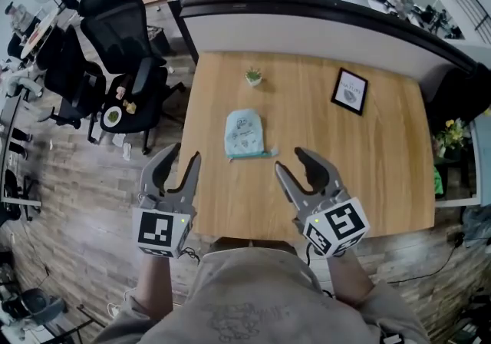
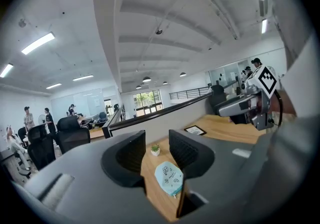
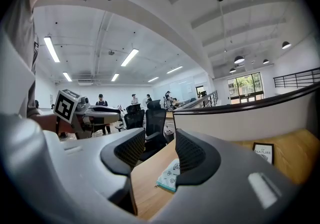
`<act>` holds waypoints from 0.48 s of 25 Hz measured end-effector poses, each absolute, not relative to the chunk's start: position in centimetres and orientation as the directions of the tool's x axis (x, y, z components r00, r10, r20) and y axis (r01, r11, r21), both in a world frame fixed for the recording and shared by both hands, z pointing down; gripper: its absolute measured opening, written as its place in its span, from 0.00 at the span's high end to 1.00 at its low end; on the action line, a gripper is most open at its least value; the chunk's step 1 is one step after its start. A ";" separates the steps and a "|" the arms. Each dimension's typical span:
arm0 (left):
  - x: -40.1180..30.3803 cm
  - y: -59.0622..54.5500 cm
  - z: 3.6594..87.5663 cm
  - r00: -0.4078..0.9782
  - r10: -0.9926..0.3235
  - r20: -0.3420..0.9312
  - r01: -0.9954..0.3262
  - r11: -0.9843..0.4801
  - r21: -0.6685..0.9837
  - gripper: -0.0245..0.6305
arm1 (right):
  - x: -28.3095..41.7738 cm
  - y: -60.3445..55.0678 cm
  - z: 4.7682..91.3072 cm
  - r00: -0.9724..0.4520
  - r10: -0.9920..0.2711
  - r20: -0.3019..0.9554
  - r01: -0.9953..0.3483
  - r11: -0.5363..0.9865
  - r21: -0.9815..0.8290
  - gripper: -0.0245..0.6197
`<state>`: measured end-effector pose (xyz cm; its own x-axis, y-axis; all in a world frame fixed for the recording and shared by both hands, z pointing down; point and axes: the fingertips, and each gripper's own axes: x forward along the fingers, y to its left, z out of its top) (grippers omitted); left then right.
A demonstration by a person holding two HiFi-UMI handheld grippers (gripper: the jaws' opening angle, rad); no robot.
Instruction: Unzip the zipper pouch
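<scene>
head view: both grippers, left gripper and right gripper, jaws apart and empty, near the untouched zipper pouch; approach step, next pinning pouch and seizing its pull.

The zipper pouch, pale blue with small dark printed motifs, lay flat on the wooden desk, slightly left of its middle; a teal zipper strip ran along its near edge, its end jutting right.

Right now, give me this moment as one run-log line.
phase: pre-grasp | left hand-held gripper: open, empty | right hand-held gripper: open, empty | light blue fabric zipper pouch: flat on wooden table, untouched
</scene>
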<state>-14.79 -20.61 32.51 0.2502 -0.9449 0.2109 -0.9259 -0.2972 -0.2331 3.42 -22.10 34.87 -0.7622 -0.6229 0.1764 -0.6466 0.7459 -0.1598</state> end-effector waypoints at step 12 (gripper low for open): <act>-17.8 -24.5 40.1 0.378 -0.858 0.348 -0.874 -0.455 -0.173 0.74 | -0.4 -23.3 40.4 -0.744 -0.607 0.279 -0.666 0.702 -0.251 0.69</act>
<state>-17.85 -24.49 40.11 0.3777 -0.8581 0.3478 -0.8738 -0.4546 -0.1727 -0.37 -23.28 40.45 -0.7443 -0.6068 0.2789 -0.6665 0.7019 -0.2514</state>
